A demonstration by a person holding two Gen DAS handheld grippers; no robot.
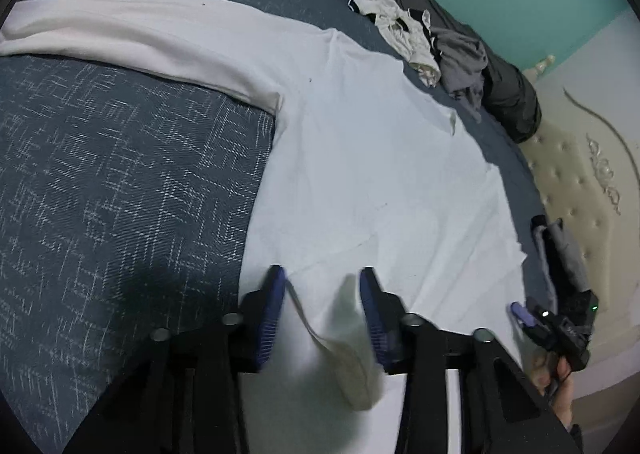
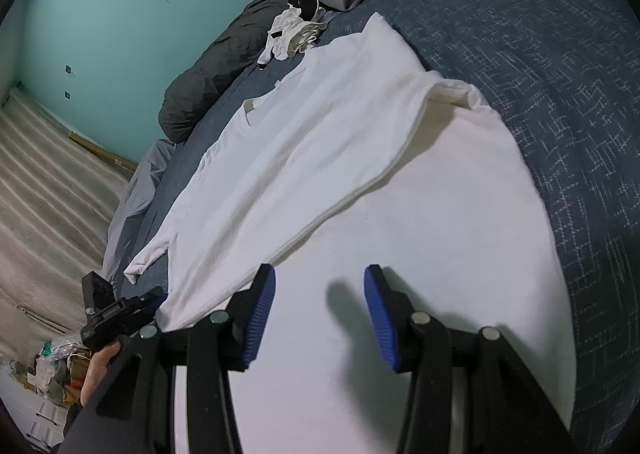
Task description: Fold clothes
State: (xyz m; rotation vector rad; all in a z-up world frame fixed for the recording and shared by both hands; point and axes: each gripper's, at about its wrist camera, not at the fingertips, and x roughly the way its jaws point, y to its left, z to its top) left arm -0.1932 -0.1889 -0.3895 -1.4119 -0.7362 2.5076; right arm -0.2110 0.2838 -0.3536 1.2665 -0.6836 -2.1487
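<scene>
The white shirt lies spread flat on the blue bedspread. The left gripper hangs above its hem, jaws parted, a hem fold loose between them. The right gripper hovers over the shirt's flat cloth, jaws apart and gripping nothing.

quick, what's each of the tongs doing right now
left tongs: open, a fold of the white shirt hangs loose between the jaws, not pinched
right tongs: open, empty, over the shirt

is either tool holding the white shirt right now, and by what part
Neither. The left tool stands open, with a fold of the white shirt at its hem edge loose between the pads. The right tool is open above bare cloth.
</scene>
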